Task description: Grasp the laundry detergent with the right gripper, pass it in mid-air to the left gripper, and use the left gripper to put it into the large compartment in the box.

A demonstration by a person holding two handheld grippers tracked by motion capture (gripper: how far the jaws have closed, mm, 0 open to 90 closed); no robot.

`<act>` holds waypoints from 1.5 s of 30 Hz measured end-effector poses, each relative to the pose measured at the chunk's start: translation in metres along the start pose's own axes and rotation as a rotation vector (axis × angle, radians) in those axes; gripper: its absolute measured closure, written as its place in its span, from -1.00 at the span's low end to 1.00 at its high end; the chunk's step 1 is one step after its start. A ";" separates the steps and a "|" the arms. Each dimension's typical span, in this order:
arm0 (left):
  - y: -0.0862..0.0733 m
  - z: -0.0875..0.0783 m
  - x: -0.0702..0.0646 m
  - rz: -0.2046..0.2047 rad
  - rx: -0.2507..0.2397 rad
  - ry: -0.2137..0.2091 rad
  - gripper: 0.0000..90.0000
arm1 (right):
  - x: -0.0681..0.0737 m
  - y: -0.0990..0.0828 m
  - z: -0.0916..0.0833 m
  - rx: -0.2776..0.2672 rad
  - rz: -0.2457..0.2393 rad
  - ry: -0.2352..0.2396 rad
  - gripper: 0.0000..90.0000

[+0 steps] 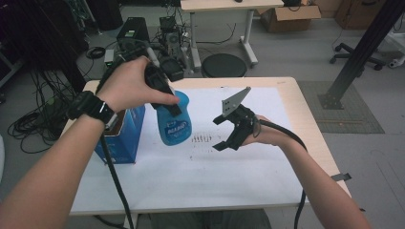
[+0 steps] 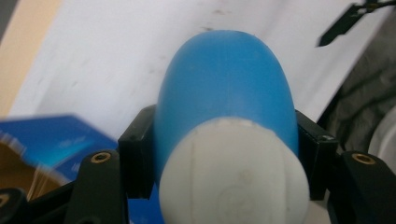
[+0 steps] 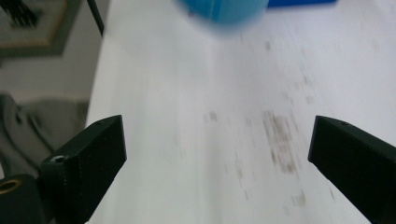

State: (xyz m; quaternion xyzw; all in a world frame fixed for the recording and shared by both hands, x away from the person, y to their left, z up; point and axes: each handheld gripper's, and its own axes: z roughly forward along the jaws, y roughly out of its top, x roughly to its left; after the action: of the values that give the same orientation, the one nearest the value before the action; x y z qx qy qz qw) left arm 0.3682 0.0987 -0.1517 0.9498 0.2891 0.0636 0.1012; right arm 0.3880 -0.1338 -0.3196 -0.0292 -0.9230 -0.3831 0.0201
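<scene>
A: What does the left claw [image 1: 165,93] have hold of?

B: A blue plastic bottle with a white cap [image 1: 173,121]. In the left gripper view the two black jaws press on the bottle's [image 2: 226,98] sides just below the white cap, one on each side, so the claw is clamped tight on it.

A: Where is the bottle?

B: In the high view it hangs from the left claw over the left part of the white sheet [image 1: 191,176] that covers the pale wooden surface [image 1: 313,143]. Whether its base touches the sheet, the pictures do not settle. Just to its left stands a blue cardboard box [image 1: 122,136], at the surface's left edge.

A: And the right claw [image 1: 228,131]?

B: Its jaws stand wide apart with nothing between them. The right gripper view looks between its black jaws at bare white sheet with some dark smudges [image 3: 280,135], and the blurred blue bottle [image 3: 224,11] sits at the top edge, well beyond the jaws.

A: How do the two claws lie to each other?

B: Apart. The right claw is to the right of the bottle, near the patch of dark marks [image 1: 200,139] on the sheet, and does not touch the bottle.
</scene>
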 end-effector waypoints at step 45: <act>-0.119 -0.019 0.115 -0.825 -0.067 0.263 -0.16 | -0.013 -0.063 -0.091 0.511 0.088 -0.097 -0.80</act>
State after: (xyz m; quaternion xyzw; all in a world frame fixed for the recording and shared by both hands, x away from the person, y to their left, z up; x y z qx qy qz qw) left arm 0.3958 0.2628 -0.1530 0.7348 0.6525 0.1478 0.1114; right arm 0.3983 -0.2431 -0.3000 -0.0818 -0.9875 -0.1347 -0.0007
